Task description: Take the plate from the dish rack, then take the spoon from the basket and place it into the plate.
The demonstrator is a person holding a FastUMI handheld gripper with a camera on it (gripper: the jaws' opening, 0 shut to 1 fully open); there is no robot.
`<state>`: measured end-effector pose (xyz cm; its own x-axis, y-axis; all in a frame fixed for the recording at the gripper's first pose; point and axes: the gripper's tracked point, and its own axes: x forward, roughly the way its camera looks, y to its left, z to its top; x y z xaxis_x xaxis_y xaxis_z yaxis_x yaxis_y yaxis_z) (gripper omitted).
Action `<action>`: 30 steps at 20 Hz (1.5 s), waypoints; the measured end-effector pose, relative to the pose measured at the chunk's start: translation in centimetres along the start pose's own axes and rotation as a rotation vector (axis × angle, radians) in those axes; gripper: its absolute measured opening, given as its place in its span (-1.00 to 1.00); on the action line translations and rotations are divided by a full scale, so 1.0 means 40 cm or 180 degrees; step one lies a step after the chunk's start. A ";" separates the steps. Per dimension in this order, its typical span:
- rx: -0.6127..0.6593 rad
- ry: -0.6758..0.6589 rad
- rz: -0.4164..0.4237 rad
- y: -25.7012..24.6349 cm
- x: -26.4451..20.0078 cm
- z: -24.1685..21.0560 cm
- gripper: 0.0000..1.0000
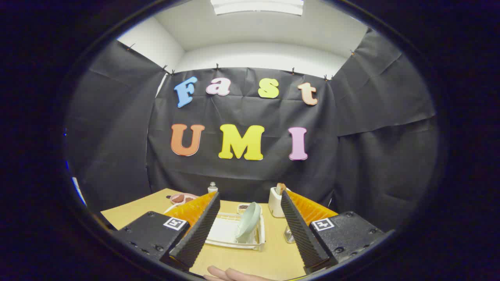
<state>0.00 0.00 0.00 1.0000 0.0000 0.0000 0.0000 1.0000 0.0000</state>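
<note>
A pale green plate [249, 222] stands on edge in a white dish rack [226, 233] on the wooden table [269, 257]. It lies ahead of my gripper [250, 203], between the lines of the two fingers. The black ribbed fingers [199, 230] are spread wide apart with nothing between them, so the gripper is open. A white basket [276, 202] stands beyond the rack to the right, by the right finger, with a brownish handle [280, 188] sticking up out of it.
A pink bowl [181, 198] and a small bottle [212, 187] sit at the back left of the table. A small dark dish [243, 207] lies behind the rack. A person's hand [230, 274] rests on the table's near edge. Black cloth walls close the booth.
</note>
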 end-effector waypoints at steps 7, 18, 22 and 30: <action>0.0100 0.0098 -0.0059 -0.095 0.001 -0.050 1.00; 0.0171 0.0329 0.0093 -0.059 0.121 -0.139 1.00; 0.0180 0.0494 0.0069 -0.052 0.181 -0.153 1.00; 0.0041 0.1564 0.0227 -0.006 0.460 -0.215 0.97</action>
<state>18.39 -0.23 -8.61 0.8793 0.0716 -0.4708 -0.0654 0.9974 0.0294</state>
